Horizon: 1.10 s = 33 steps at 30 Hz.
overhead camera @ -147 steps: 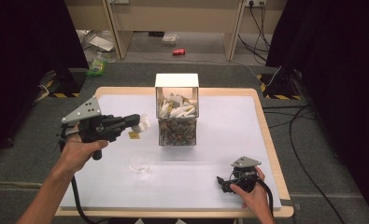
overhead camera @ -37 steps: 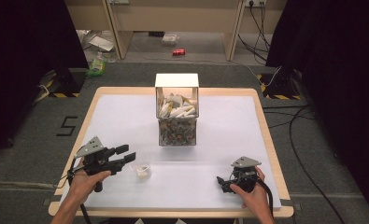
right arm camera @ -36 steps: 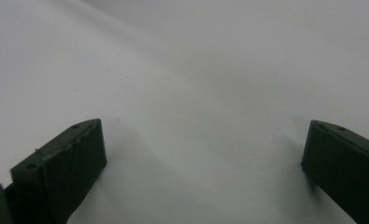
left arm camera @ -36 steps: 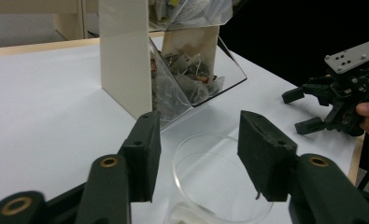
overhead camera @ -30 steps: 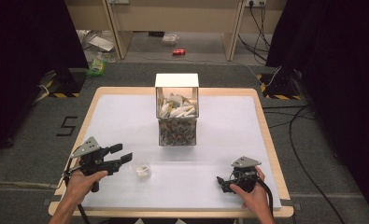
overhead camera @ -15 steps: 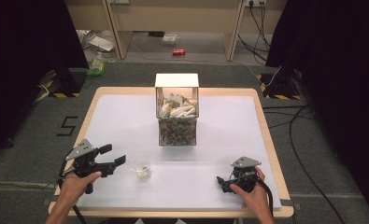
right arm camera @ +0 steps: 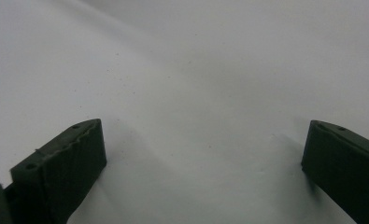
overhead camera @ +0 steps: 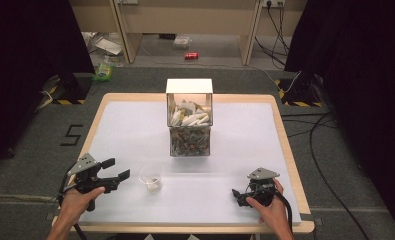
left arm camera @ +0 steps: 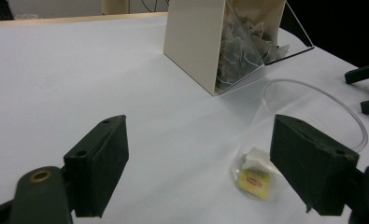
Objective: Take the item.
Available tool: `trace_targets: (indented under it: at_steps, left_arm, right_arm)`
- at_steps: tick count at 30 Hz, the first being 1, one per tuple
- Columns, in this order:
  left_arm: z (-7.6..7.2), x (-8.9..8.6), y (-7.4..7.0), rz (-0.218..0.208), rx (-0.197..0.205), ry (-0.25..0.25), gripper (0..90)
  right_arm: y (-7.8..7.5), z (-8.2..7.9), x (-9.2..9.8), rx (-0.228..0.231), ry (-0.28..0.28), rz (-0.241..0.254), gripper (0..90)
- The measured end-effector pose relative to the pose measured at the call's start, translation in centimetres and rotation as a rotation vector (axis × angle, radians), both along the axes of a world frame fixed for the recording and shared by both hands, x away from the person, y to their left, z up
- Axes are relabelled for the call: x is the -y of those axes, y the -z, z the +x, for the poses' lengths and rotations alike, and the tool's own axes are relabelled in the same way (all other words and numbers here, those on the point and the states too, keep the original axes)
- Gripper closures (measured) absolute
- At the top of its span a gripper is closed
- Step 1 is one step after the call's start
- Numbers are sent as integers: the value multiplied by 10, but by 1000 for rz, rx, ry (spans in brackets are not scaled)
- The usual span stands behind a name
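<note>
High view showed the left gripper (overhead camera: 116, 170) low at about eight o'clock on the table (overhead camera: 135, 130), its jaws pointing toward three o'clock at the clear plastic cup (overhead camera: 150, 178), which stood just beside them, apart from the tips. The cup sat upright at roughly seven o'clock from the tea-bag box (overhead camera: 189, 117) in the table's middle, with a tea bag (left arm camera: 256, 175) lying in its bottom, its yellow tag facing up in the left gripper view.

By my reading, the drop of the bag into the cup was done and the left hand was at the release-and-clear stage. Its jaws had just been opening and stood spread wide, with nothing between the pads; the cup showed beyond the right-hand jaw. The next move probably called for either another bag from the box or a careful grasp of the light cup, which could tip or crush easily.

The left forearm came in from six o'clock, wrist level. The right gripper (overhead camera: 238, 195) rested on the table at about four o'clock, jaws spread over the bare surface and holding nothing, hand wrapped round its body.
</note>
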<state>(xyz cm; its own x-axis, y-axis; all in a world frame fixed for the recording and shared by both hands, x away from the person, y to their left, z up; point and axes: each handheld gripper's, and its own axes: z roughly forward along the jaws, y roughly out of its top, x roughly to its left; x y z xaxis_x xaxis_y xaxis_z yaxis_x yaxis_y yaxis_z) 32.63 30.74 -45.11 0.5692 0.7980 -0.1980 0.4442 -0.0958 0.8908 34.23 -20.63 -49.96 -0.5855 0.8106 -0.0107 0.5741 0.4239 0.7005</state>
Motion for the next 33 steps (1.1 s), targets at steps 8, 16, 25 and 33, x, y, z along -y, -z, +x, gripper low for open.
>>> trace_targets:
  at_steps: [8,16,25,33]
  left_arm:
    - [-4,-5,8,10,-16,-11,195]
    - [-8,-9,18,26,-32,-21,197]
    - [-14,-16,31,34,-55,-20,196]
    - [-19,-15,39,84,-74,-12,197]
  right_arm:
    - [0,0,0,0,0,0,4]
    - [0,0,0,-1,0,0,4]
    - [0,0,0,0,0,-1,4]
    - [0,0,0,0,0,-1,4]
